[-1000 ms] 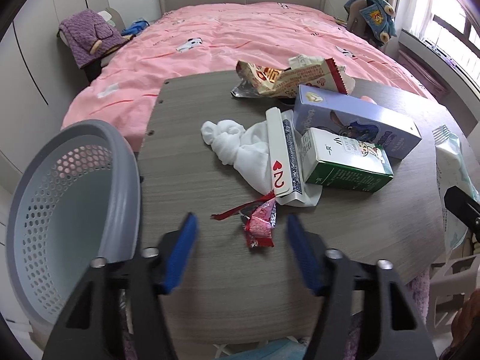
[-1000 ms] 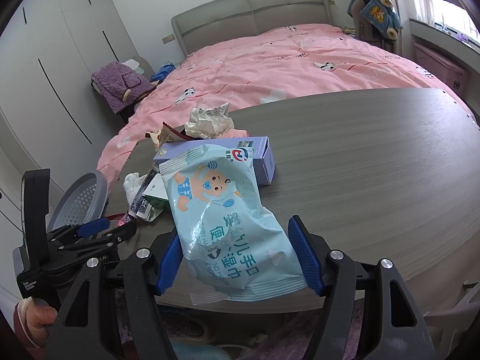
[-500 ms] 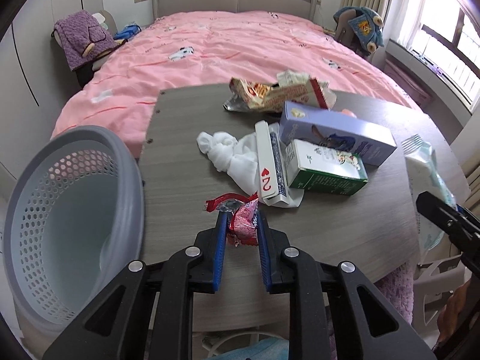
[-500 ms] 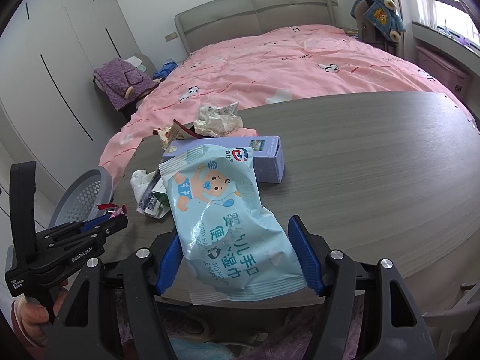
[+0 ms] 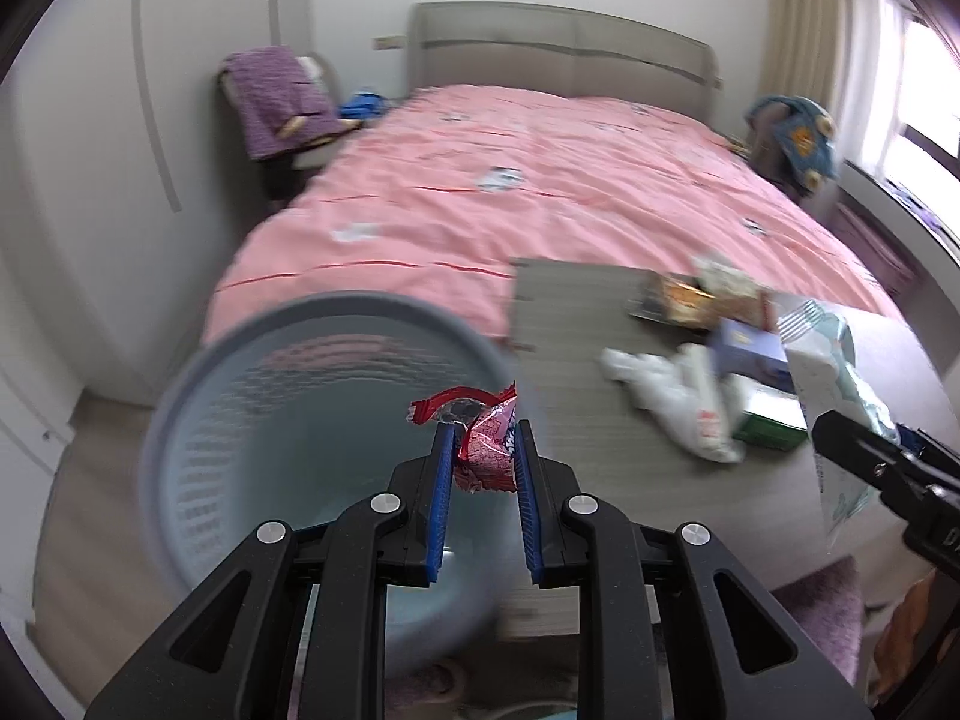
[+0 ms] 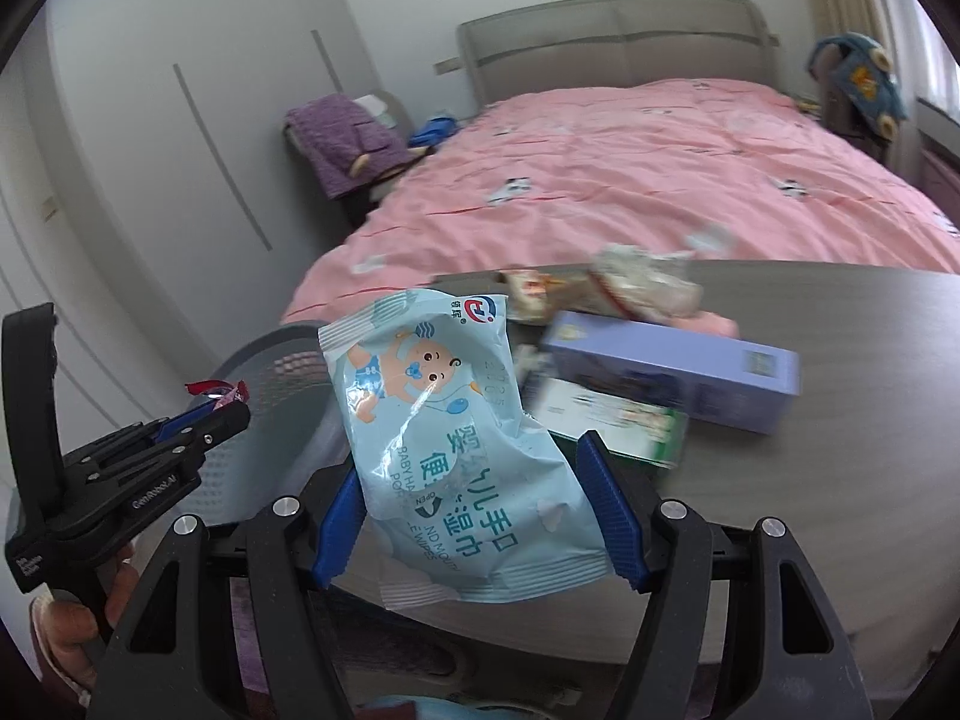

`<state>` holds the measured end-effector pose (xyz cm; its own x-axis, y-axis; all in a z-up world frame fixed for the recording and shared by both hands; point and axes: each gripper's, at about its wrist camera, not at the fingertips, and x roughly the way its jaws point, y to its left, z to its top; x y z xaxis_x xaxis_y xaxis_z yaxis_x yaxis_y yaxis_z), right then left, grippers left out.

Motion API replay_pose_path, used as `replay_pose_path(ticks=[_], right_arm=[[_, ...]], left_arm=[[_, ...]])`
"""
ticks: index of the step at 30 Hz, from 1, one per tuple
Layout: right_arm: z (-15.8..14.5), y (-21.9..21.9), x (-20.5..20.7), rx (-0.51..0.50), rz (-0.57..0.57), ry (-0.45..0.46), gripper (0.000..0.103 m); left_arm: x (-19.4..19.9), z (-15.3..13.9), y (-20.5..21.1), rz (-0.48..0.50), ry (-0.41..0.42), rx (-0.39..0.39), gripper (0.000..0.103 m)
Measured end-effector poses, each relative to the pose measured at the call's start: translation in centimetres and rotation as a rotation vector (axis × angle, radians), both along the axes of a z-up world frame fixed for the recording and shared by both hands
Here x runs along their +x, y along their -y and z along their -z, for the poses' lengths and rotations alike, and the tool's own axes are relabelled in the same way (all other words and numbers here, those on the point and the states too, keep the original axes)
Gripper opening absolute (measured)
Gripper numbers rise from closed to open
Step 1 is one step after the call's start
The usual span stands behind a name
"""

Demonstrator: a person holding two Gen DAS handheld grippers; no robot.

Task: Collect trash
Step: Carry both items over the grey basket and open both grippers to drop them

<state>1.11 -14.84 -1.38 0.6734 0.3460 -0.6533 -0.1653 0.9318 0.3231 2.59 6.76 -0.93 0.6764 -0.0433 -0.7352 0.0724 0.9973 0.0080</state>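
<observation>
My left gripper (image 5: 480, 444) has its jaws narrowed and clamped on a red candy wrapper (image 5: 480, 435), which sticks up from between the blue pads; a twisted red end curls over the top. The wrapper sits in the air over the open mouth of the grey perforated basket (image 5: 198, 420), which stands beside the desk (image 5: 576, 396) at its bed-side corner. My right gripper (image 6: 477, 498) holds a light blue pack of baby wipes (image 6: 444, 414) across its width, jaws at about half spread, pads pressing both edges, the pack raised off the desk. Left on the desk: a lilac box (image 6: 672, 366), a green carton (image 6: 612, 414), a white cloth (image 5: 672, 384) and crumpled snack bags (image 6: 600, 288). The view is blurred.
</observation>
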Motion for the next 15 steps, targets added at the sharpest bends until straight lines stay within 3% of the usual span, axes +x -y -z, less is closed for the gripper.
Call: replay_pose_path(ticks=[6,15], right_arm=[[0.0,-6.8,3.2,-0.013,-0.131,-0.009,0.065],[1.4,-14.3,7.2,-0.048,-0.251,-0.04,0.065]], left_arm=[[1.0,0.6,-6.1,-0.13,-0.004,0.009,0.02],[2.7,2.9,-10.2,-0.201,-0.057,0.008,0.02]])
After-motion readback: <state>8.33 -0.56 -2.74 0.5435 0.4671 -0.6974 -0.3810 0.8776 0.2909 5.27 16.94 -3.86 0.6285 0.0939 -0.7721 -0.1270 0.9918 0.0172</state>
